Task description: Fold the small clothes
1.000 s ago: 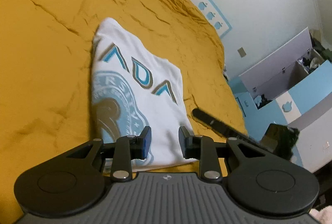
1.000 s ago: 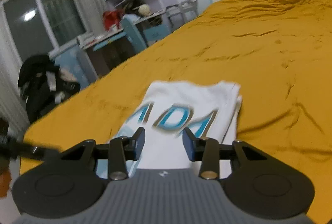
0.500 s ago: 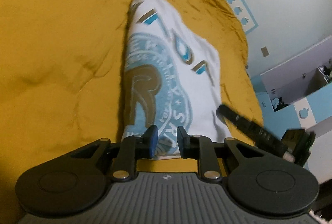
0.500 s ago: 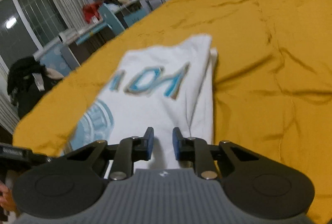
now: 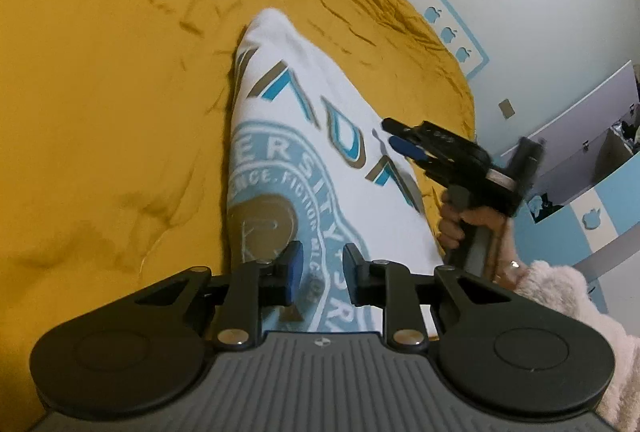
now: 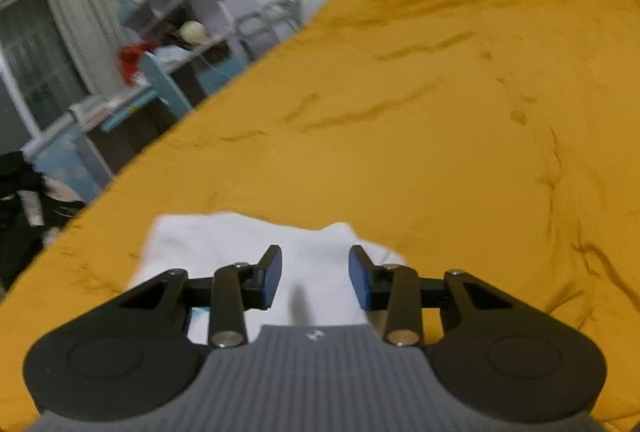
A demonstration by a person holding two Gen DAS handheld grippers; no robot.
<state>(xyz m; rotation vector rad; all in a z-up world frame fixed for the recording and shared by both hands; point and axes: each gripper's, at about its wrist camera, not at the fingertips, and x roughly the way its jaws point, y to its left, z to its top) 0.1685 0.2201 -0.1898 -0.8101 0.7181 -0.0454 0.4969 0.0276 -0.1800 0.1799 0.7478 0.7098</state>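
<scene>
The left gripper [image 5: 320, 270] stands with a narrow gap between its jaws over the near edge of the one folded white T-shirt with blue and tan print [image 5: 308, 136], gripping nothing that can be seen. The right gripper [image 6: 315, 280], whose jaws have just been opening, stands part open above the shirt's plain white far-right end with no cloth pinched between the blue pads [image 6: 269, 278]. One shirt lies on the one mustard-yellow bedspread [image 5: 100, 80], and two grippers are counted; a hand [image 5: 460, 222] in a fluffy pale sleeve [image 5: 580, 304] holds the right one.
</scene>
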